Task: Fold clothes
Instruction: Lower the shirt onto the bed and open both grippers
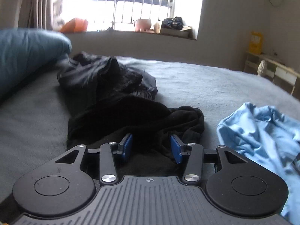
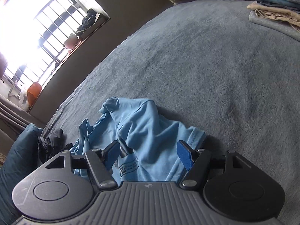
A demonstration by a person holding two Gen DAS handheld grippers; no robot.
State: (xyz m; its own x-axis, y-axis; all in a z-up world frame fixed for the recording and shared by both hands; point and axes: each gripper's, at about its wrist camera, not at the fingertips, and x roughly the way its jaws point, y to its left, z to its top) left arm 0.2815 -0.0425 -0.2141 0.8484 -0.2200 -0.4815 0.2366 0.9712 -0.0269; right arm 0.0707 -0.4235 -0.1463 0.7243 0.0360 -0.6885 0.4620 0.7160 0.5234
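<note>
Grey bed (image 2: pixel 215 71) carries crumpled clothes. Left hand-held gripper (image 1: pixel 151 147), jaws apart and empty, hangs over the black garment (image 1: pixel 131 118); right hand-held gripper (image 2: pixel 149 154), wider and empty, straddles the blue shirt (image 2: pixel 150 136) directly ahead.

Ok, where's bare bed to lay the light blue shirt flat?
Free: the grey blanket between the light blue shirt and the folded stack. Crowded: toward the blue pillow, where the black clothes are heaped.

Both wrist views look low across the bed (image 1: pixel 206 86), sharing the blue shirt (image 2: pixel 150 131).
</note>
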